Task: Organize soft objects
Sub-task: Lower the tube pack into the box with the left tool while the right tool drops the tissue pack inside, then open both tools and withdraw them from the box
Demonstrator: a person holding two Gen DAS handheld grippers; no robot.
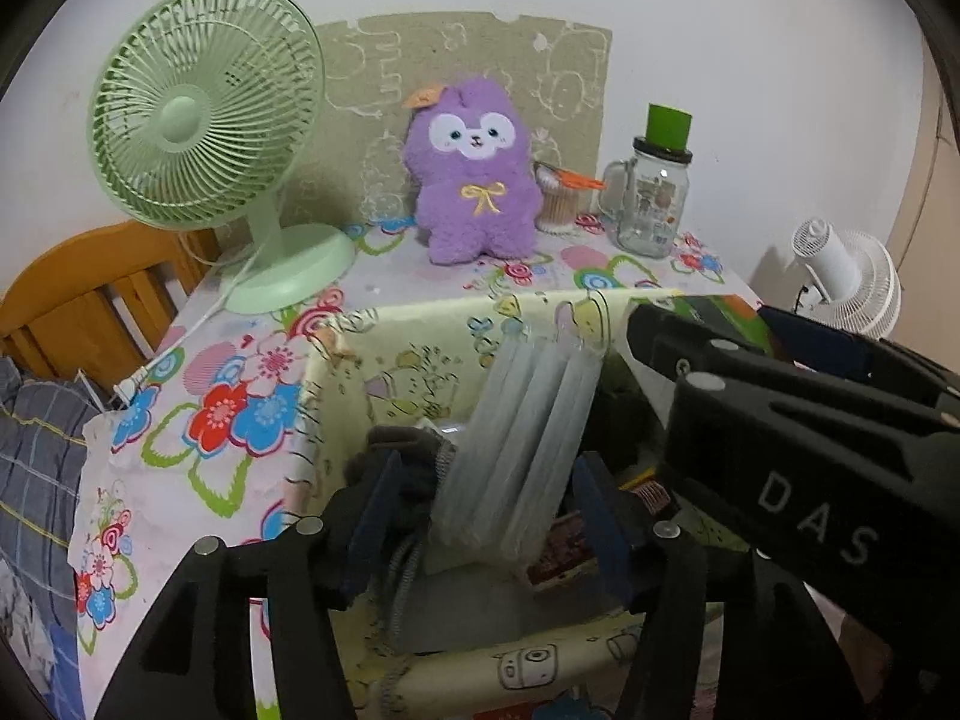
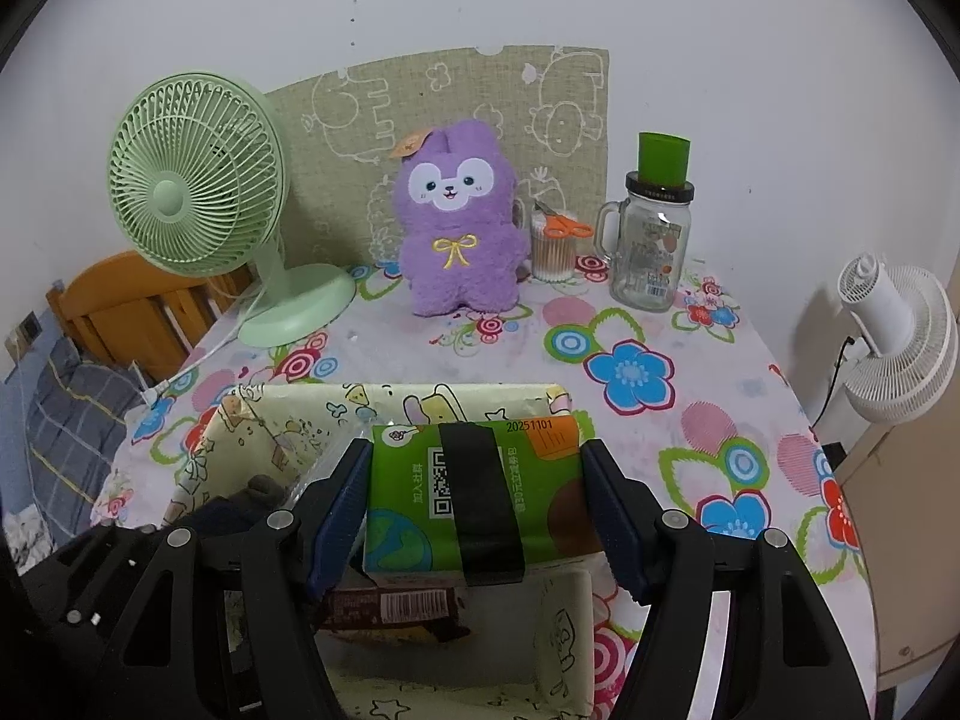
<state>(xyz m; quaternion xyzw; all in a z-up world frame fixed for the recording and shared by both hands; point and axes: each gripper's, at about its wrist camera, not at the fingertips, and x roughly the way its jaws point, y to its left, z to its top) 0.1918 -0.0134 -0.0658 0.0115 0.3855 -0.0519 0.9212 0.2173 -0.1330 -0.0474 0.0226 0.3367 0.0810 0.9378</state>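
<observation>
A pale yellow cartoon-print fabric basket (image 1: 420, 324) (image 2: 420, 393) sits at the table's near edge. Inside it a clear pack of pale blue face masks (image 1: 522, 420) stands tilted, beside dark grey gloves (image 1: 402, 450) (image 2: 258, 489) and a brown snack bar (image 2: 396, 606). My left gripper (image 1: 486, 480) is open around the mask pack, with its blue pads clear of both sides. My right gripper (image 2: 474, 468) is shut on a green tissue pack (image 2: 480, 498) (image 1: 726, 312) with a black band, held over the basket. A purple plush toy (image 1: 474, 180) (image 2: 456, 228) stands at the back of the table.
A green desk fan (image 1: 204, 114) (image 2: 192, 174) stands back left, its cord trailing off the table's left edge. Back right are a swab cup with orange scissors (image 2: 555, 246) and a glass jar mug (image 1: 651, 198) (image 2: 651, 246). A white fan (image 2: 894, 336) stands off the right side, and a wooden headboard (image 2: 132, 306) off the left.
</observation>
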